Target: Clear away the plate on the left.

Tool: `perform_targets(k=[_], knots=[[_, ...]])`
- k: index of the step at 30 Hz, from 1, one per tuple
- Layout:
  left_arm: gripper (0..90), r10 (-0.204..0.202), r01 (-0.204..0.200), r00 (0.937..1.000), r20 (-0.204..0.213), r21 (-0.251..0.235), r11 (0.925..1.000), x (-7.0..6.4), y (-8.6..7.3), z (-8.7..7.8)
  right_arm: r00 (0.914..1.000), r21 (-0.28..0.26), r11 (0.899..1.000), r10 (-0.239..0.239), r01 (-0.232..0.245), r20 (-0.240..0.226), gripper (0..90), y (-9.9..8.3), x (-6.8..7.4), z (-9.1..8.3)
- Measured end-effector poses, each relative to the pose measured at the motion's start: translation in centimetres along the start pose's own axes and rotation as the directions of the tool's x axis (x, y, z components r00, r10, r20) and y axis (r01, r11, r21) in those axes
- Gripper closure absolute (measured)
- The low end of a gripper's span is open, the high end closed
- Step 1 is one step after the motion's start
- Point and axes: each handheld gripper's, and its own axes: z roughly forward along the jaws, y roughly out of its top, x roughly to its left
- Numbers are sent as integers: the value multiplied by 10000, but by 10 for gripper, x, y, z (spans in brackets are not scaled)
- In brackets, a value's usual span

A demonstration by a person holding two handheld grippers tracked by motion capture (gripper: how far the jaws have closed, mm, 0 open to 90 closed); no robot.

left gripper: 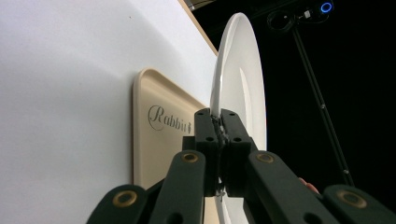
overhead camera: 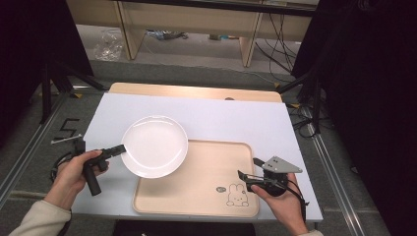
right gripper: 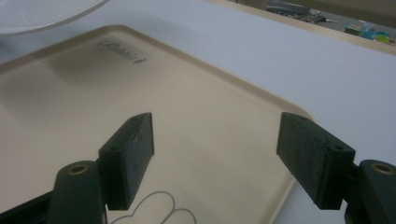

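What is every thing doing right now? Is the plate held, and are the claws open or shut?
Plate: held by its rim, lifted partly over the tray, nothing on it.
Tray: flat on the table, nothing lying in it.
Left claw: shut on the plate's rim.
Right claw: open, holding nothing, over the tray's right edge.
Table: covered with a white sheet.

The round white plate [overhead camera: 154,145], pinched at its left rim, hangs level over the beige tray's [overhead camera: 206,196] far-left corner.
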Motion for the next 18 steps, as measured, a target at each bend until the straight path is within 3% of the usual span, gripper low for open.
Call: perform_targets(k=[18], knots=[[869,151,-149,9999,-37,496,9987,-6,-7,8,10000,-7,10000,74,-74,20,283,0,1,0]])
